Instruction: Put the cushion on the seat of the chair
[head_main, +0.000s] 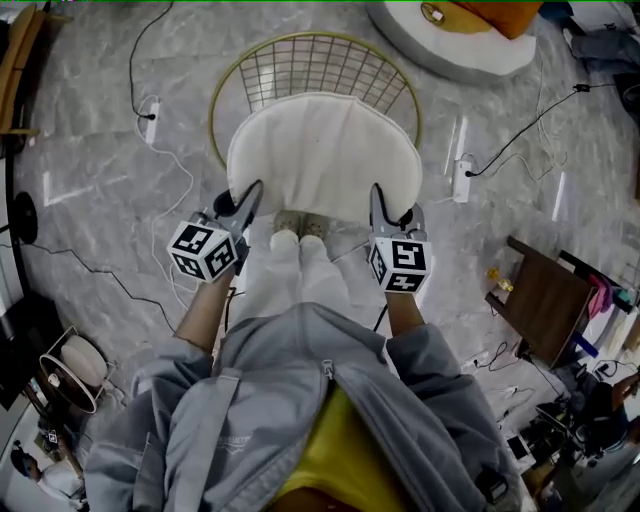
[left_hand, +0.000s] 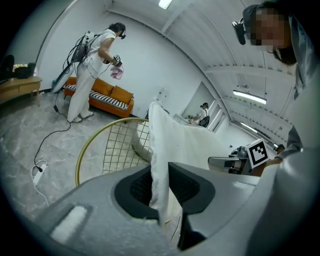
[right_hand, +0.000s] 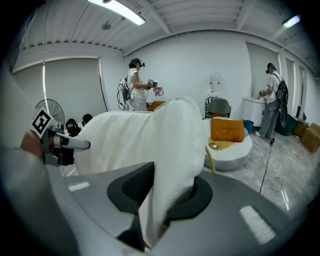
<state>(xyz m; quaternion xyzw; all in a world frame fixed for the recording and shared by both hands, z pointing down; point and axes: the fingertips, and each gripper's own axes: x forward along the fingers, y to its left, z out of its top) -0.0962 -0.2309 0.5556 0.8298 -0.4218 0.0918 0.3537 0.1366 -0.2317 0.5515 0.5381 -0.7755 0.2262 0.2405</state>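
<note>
A white fluffy cushion (head_main: 322, 155) hangs over the gold wire chair (head_main: 310, 58), covering its seat from above in the head view. My left gripper (head_main: 248, 198) is shut on the cushion's left edge and my right gripper (head_main: 378, 198) on its right edge. In the left gripper view the cushion (left_hand: 176, 142) stands on edge, its rim pinched between the dark pads at my left gripper (left_hand: 159, 192), with the chair's mesh (left_hand: 117, 145) behind. In the right gripper view the thick cushion (right_hand: 140, 135) is squeezed at my right gripper (right_hand: 165, 195).
Power strips (head_main: 150, 115) (head_main: 461, 180) and cables lie on the marble floor beside the chair. A round white seat with an orange pillow (head_main: 450, 35) stands behind it, a wooden side table (head_main: 545, 295) at right, a fan (head_main: 70, 370) at left. Another person (left_hand: 95, 65) stands by an orange sofa (left_hand: 102, 95).
</note>
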